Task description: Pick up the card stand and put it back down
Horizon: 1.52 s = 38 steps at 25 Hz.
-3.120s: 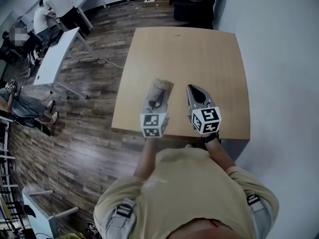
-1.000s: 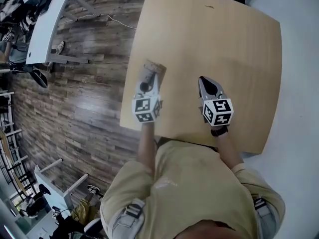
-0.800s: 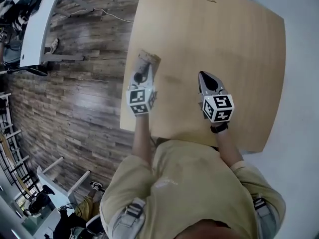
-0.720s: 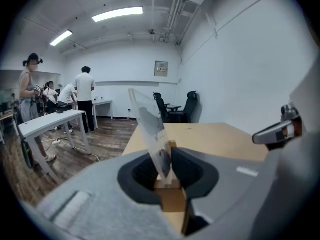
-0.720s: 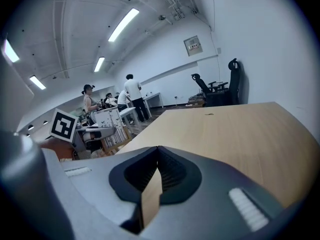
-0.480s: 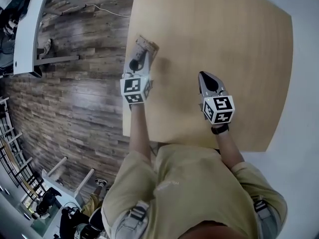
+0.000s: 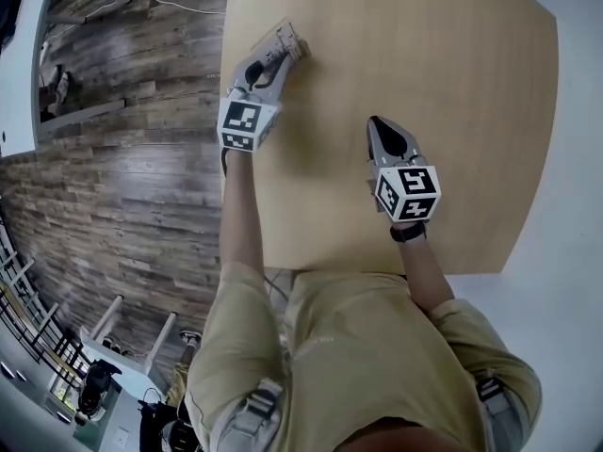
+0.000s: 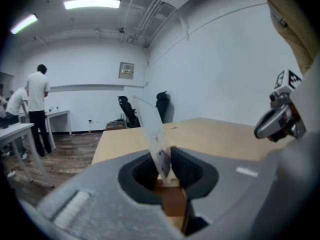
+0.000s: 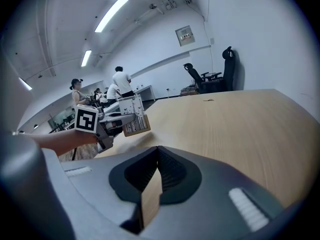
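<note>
Clamping card stand [image 7: 285,38], left tool [image 7: 271,61] outstretched at left edge of table [image 7: 452,83]; right tool [image 7: 379,128] closed, empty.

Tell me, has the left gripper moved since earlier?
Yes. The left gripper, gripping the card stand, has gone toward the left edge of the table, farther from the person.

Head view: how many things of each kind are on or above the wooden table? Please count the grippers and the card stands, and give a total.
grippers: 2, the left gripper and the right gripper
card stand: 1, held by the left gripper
total: 3
</note>
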Tool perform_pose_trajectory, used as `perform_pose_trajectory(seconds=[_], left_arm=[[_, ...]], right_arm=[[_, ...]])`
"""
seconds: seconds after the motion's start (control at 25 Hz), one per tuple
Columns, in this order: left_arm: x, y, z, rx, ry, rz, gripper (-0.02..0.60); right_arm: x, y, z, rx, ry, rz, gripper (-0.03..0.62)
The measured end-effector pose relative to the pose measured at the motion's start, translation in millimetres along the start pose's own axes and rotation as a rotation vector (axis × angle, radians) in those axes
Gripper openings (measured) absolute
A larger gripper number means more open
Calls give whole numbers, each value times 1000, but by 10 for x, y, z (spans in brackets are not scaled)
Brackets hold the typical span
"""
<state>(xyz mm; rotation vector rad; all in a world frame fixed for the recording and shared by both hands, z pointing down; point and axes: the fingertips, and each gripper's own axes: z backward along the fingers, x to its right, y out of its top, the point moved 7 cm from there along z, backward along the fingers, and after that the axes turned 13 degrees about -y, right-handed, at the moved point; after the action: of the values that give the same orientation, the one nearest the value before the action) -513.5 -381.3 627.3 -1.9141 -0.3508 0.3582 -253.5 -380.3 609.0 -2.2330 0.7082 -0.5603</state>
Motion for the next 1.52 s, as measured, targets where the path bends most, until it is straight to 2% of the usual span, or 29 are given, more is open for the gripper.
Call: perform_pose_trajectory(seconds=[0.12, 0.28, 0.44, 0.6, 0.68, 0.72, 0.8, 1.12, 1.36, 1.52], left_arm=[[28, -87, -99, -11, -94, -65, 59], [61, -171, -162, -11, -188, -105, 58], [115, -324, -240, -105, -220, -197, 58], [119, -381, -255, -156, -182, -169, 73], [102, -343, -256, -166, -162, -133, 245], [100, -337, -244, -167, -151, -115, 285], [120, -326, -190, -163, -127, -89, 307], [459, -45, 265, -121, -10, -7, 311], [1133, 143, 649, -94, 105, 53, 311], [1716, 351, 859, -49, 149, 98, 302]], right_arm=[[16, -39, -31, -8, -12, 0, 5], [38, -63, -67, -22, -19, 8, 5], [69, -105, -99, -27, -24, 27, 5], [50, -91, -56, -29, -16, 34, 5], [64, -73, -29, -27, -16, 36, 5], [75, -68, -10, -25, -16, 35, 5], [91, -58, 44, -16, -12, 34, 5], [74, 138, 510, 58, 16, 44, 5], [93, 158, 1169, 131, 55, 70, 5], [100, 122, 1643, 181, 73, 90, 5]])
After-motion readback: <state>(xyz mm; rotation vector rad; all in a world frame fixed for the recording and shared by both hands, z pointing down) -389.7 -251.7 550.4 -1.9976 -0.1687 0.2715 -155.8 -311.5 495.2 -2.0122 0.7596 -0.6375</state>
